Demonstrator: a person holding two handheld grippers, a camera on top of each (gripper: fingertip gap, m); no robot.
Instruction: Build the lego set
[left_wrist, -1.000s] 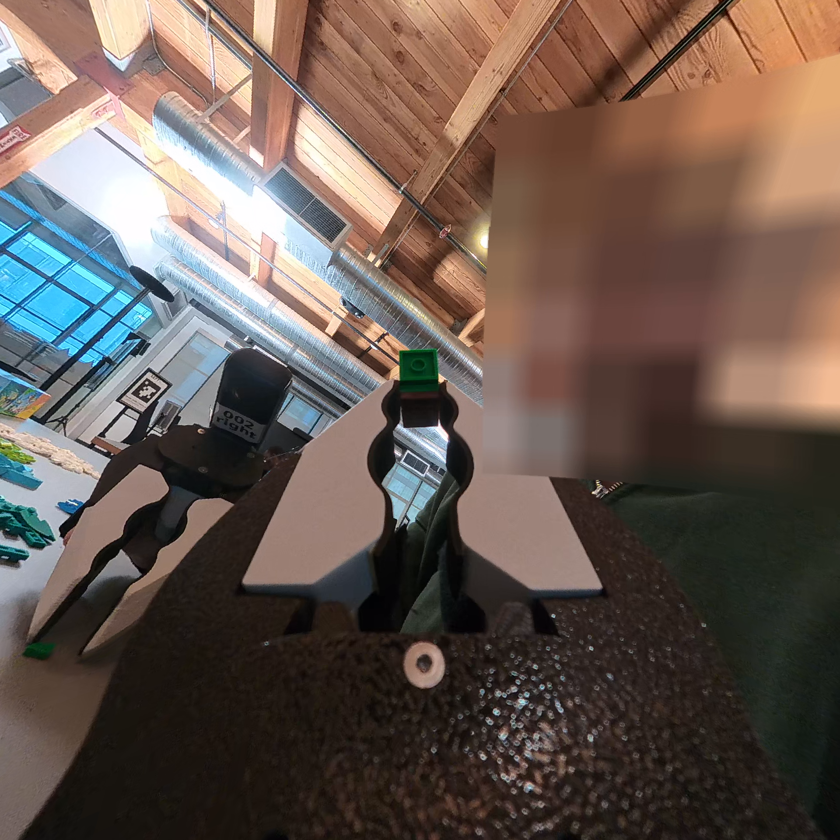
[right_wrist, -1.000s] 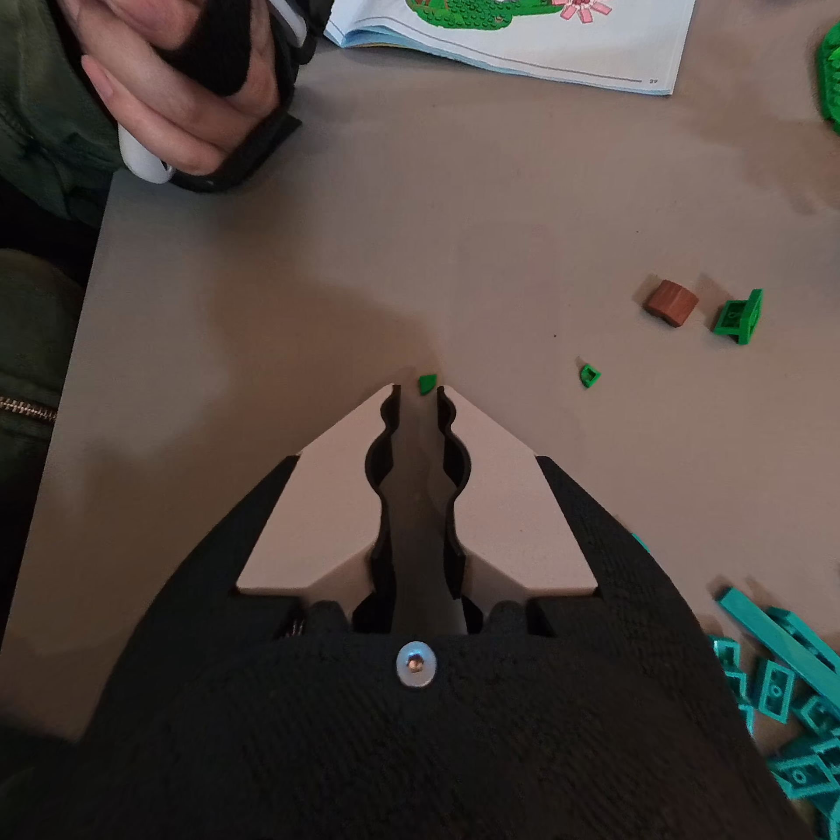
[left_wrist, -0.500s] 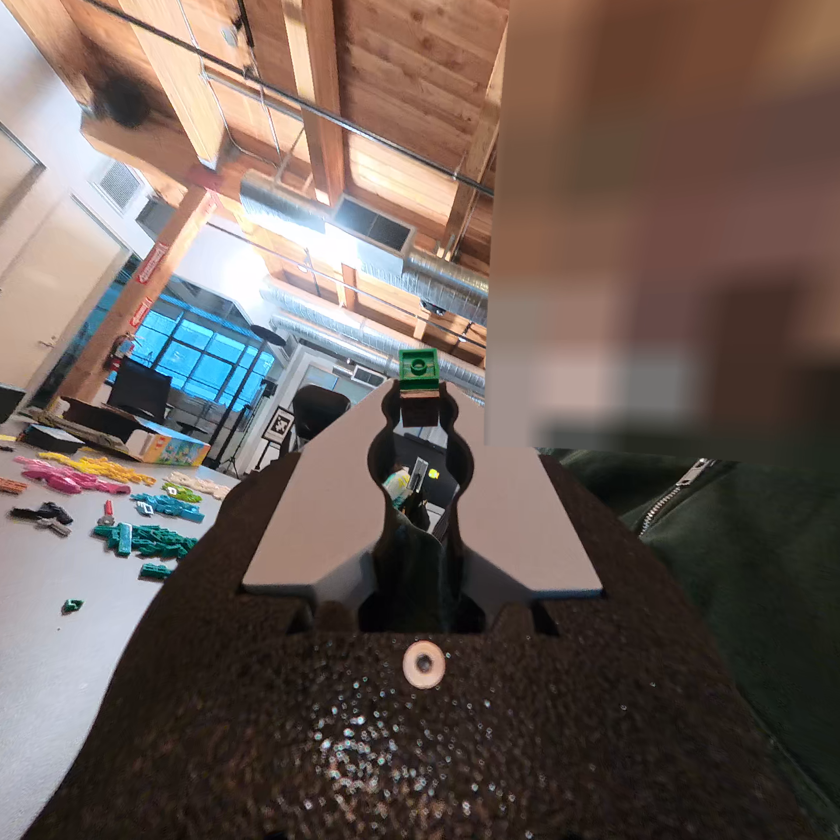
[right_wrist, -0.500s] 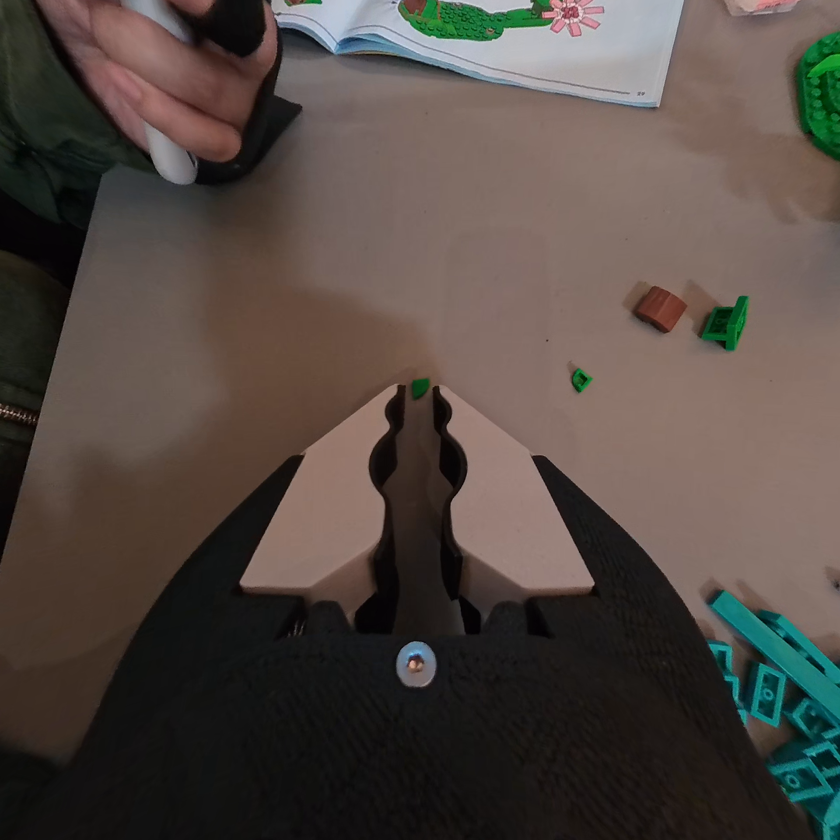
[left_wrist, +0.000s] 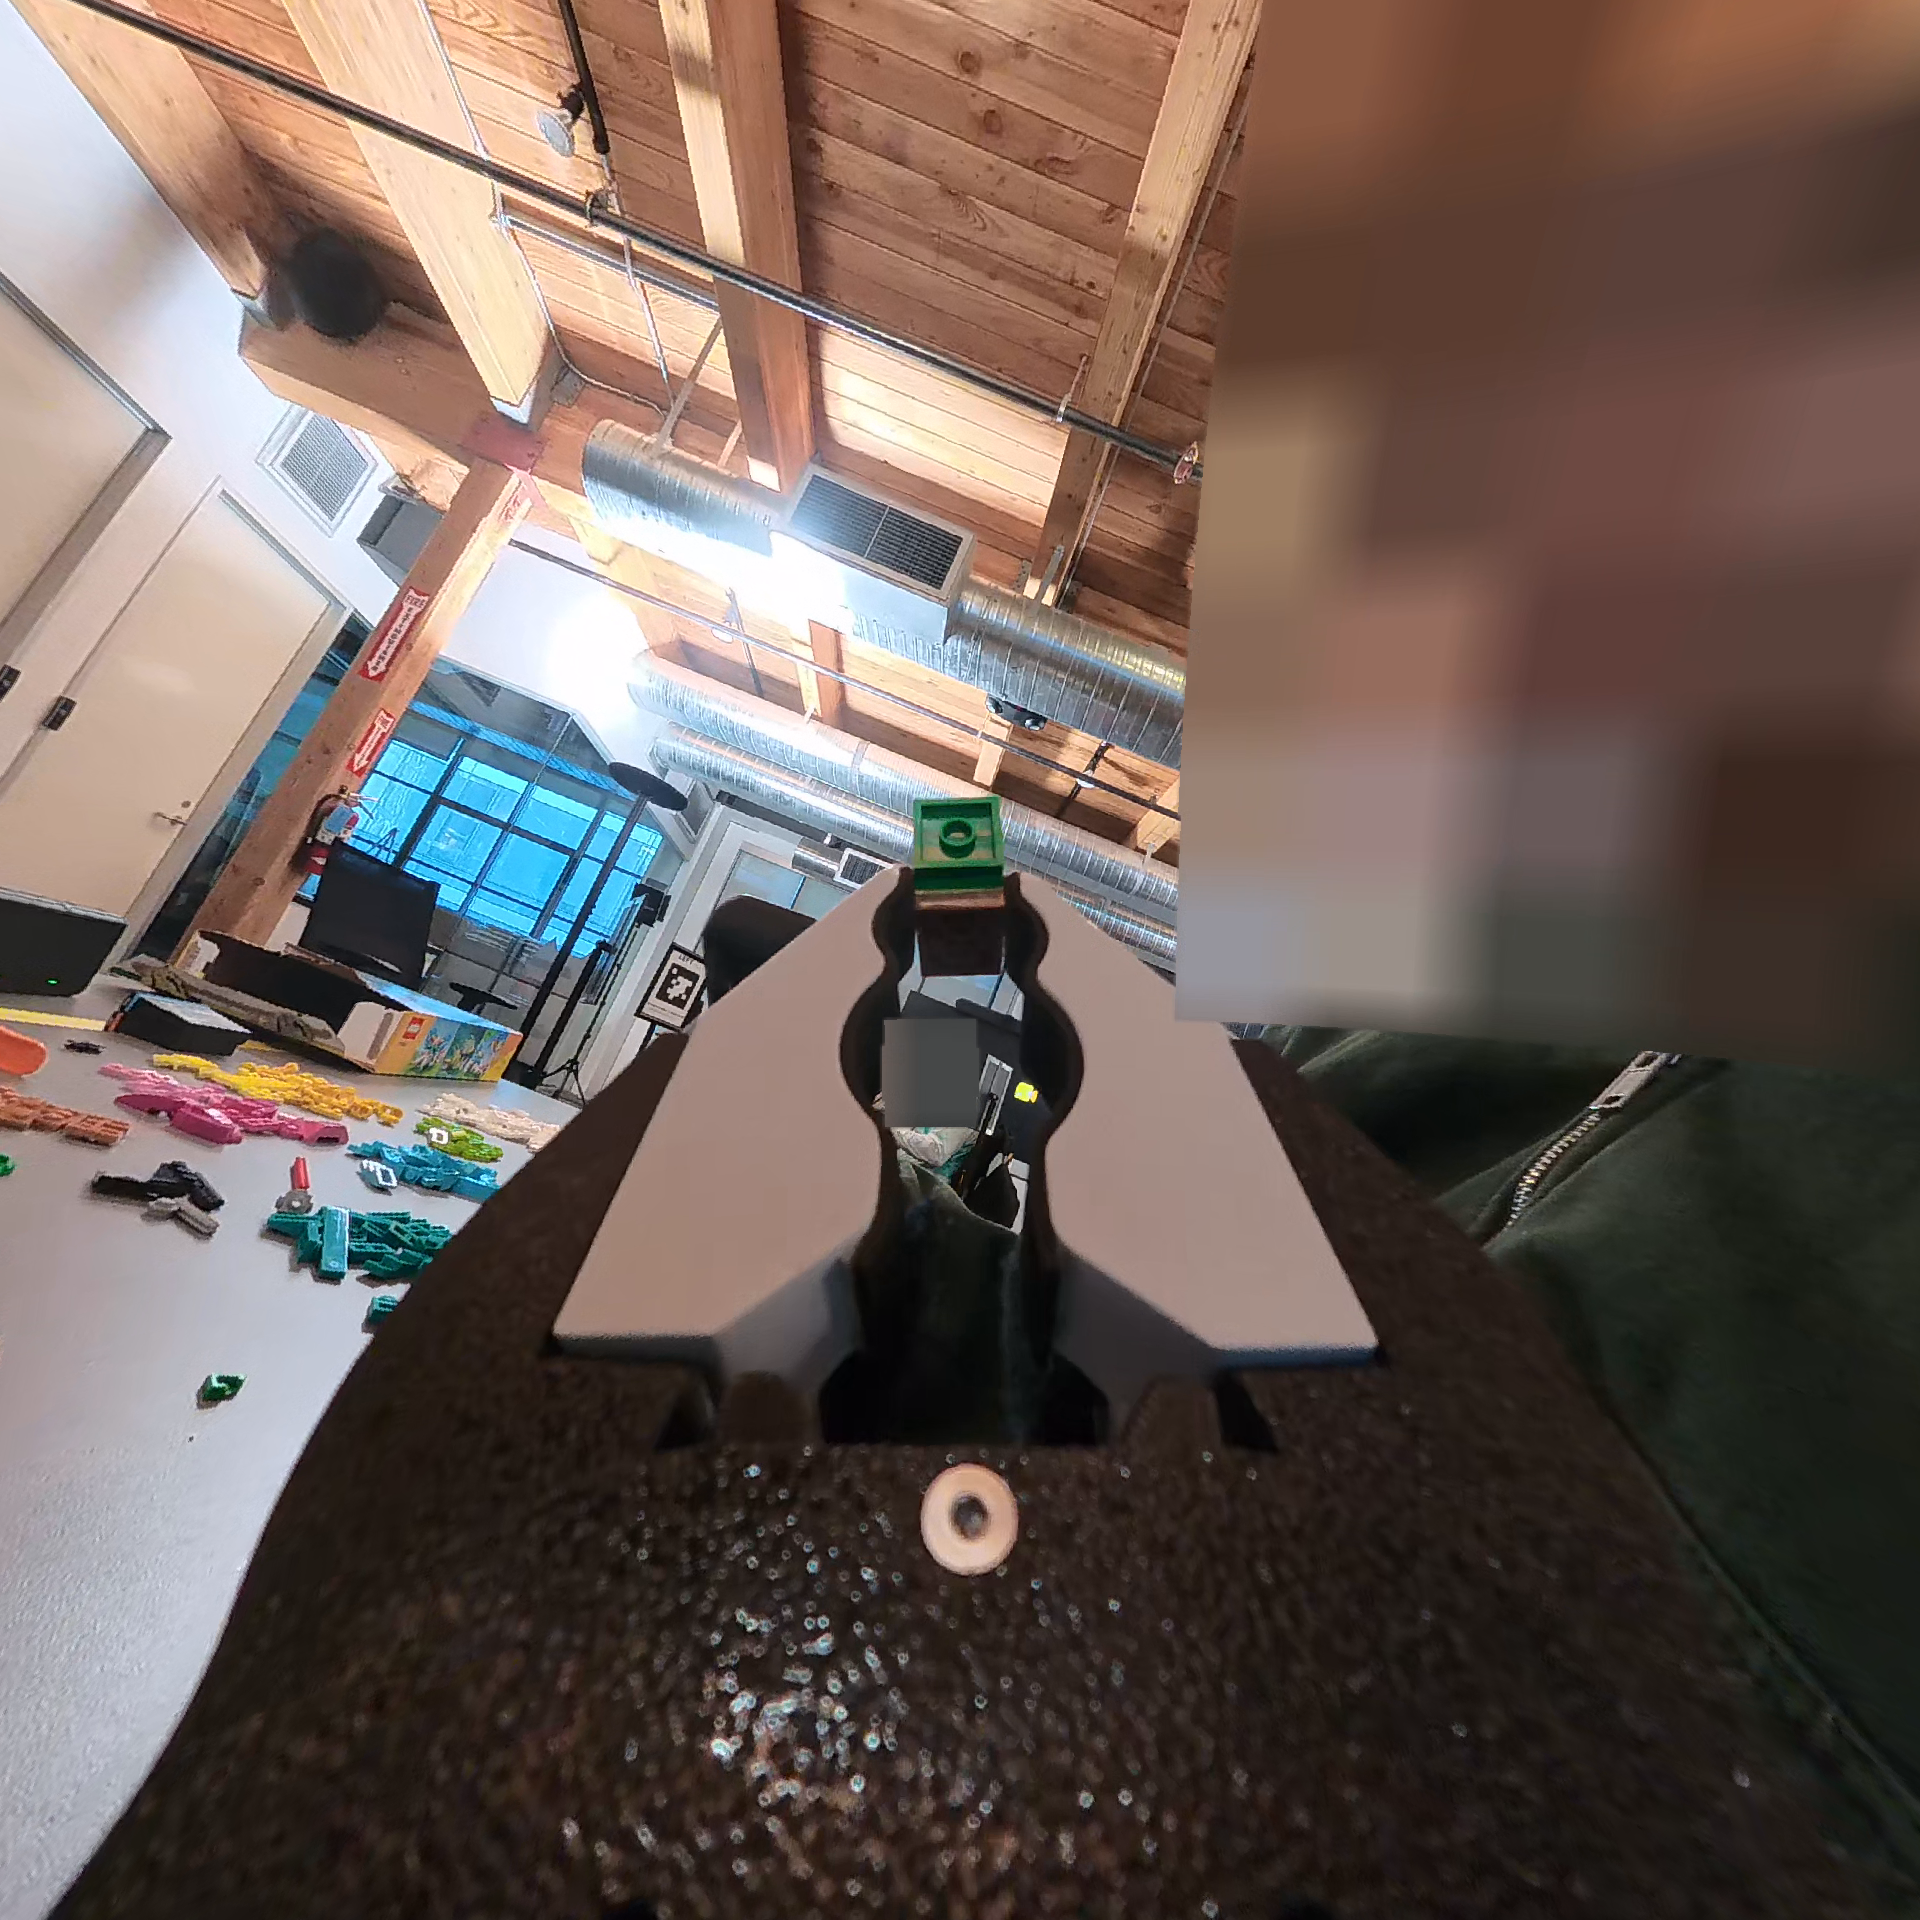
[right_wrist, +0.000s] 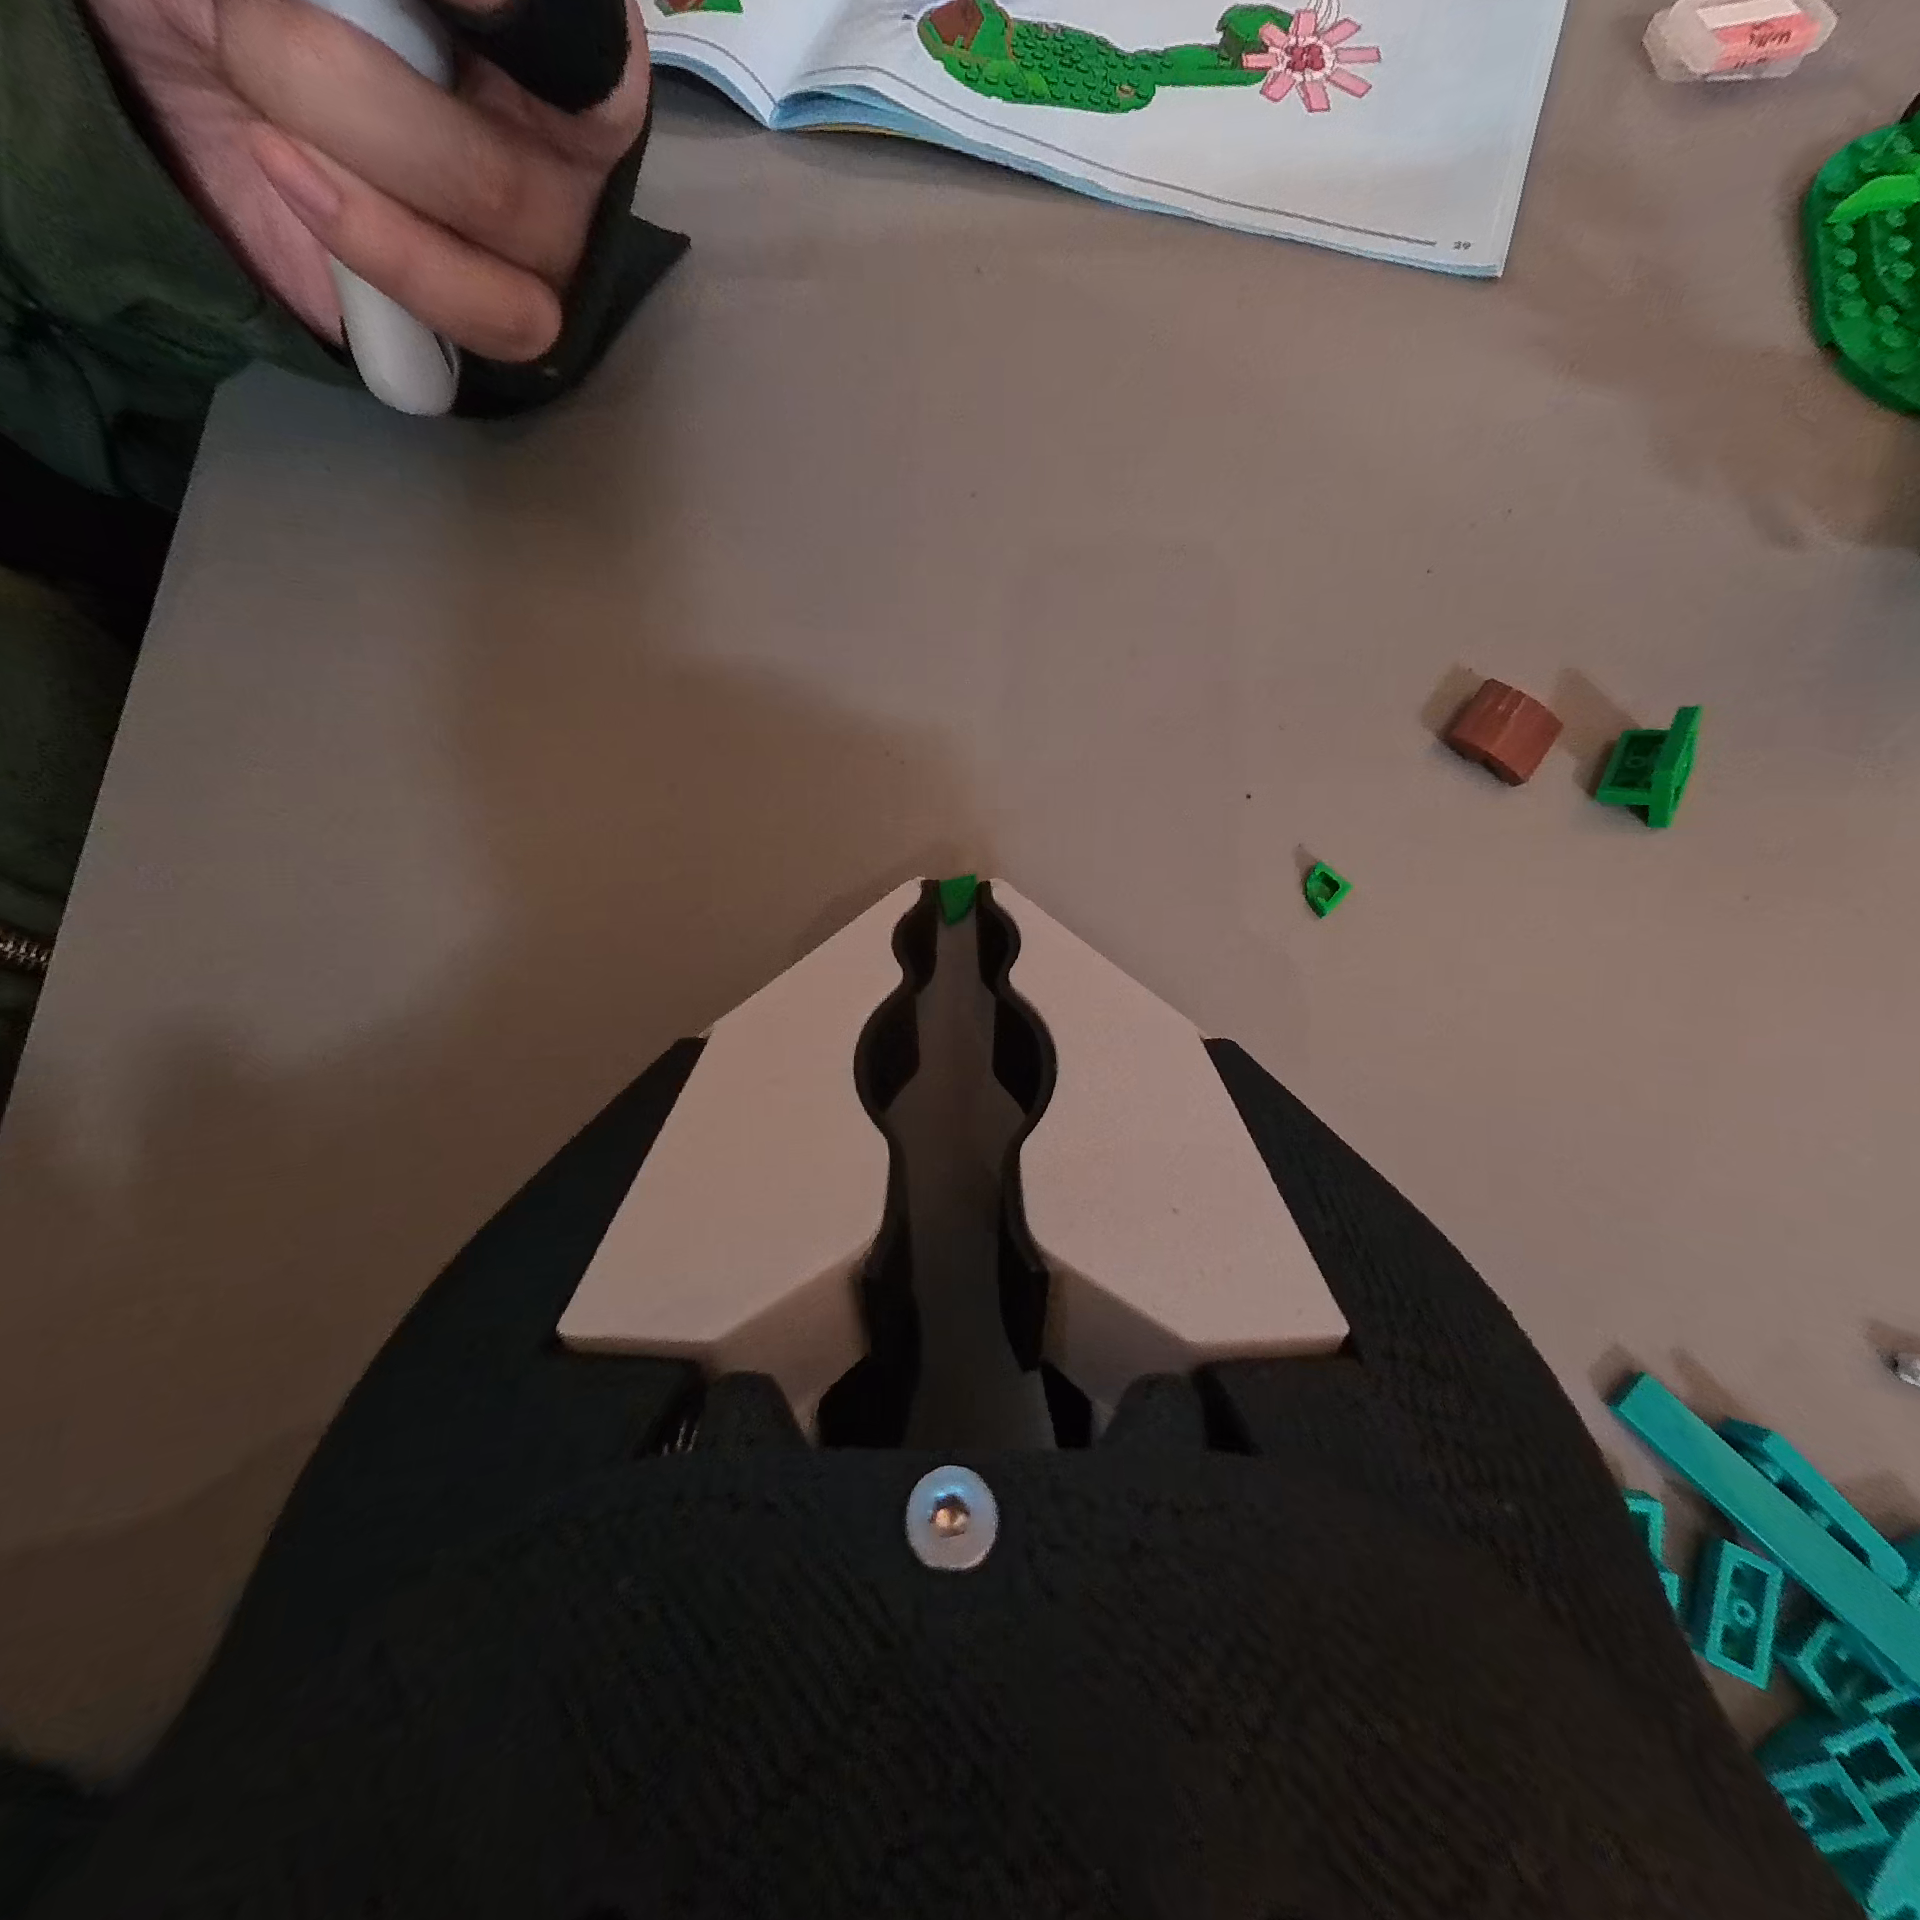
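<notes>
In the left wrist view, the left gripper (left_wrist: 958, 883) is seen tilted up toward the wooden ceiling (left_wrist: 935, 260), and a small stack is clamped at its tips: a green stud plate (left_wrist: 958, 834) seated on a brown brick (left_wrist: 958, 935). The stack is gripped by the brown part, with the green plate standing proud above the tips at frame centre. A dark green jacket (left_wrist: 1714, 1299) is seen at lower right. On the grey table (left_wrist: 125, 1455) at left, sorted piles are laid out: pink pieces (left_wrist: 223, 1112), yellow pieces (left_wrist: 301, 1086), teal pieces (left_wrist: 358, 1242), with one small green bit (left_wrist: 221, 1385) lying alone nearer the camera. A box (left_wrist: 431, 1042) is seen behind the piles.

In the right wrist view, the right gripper (right_wrist: 956, 896) is pointed down at the table (right_wrist: 935, 520), and its tips are closed in on a tiny green piece (right_wrist: 956, 896) at frame centre; the piece is wedged between them, against the tabletop. To the right, well apart, another small green piece (right_wrist: 1327, 890) is lying loose. Farther right, a brown brick (right_wrist: 1501, 730) and a green bracket (right_wrist: 1650, 767) are set just beside each other. A heap of teal bricks (right_wrist: 1787, 1558) is found at lower right, a green build (right_wrist: 1870, 281) at the upper right edge, an open booklet (right_wrist: 1143, 104) along the top. At upper left, a hand (right_wrist: 364, 177) is seen wrapped around a white handle (right_wrist: 395, 343).
</notes>
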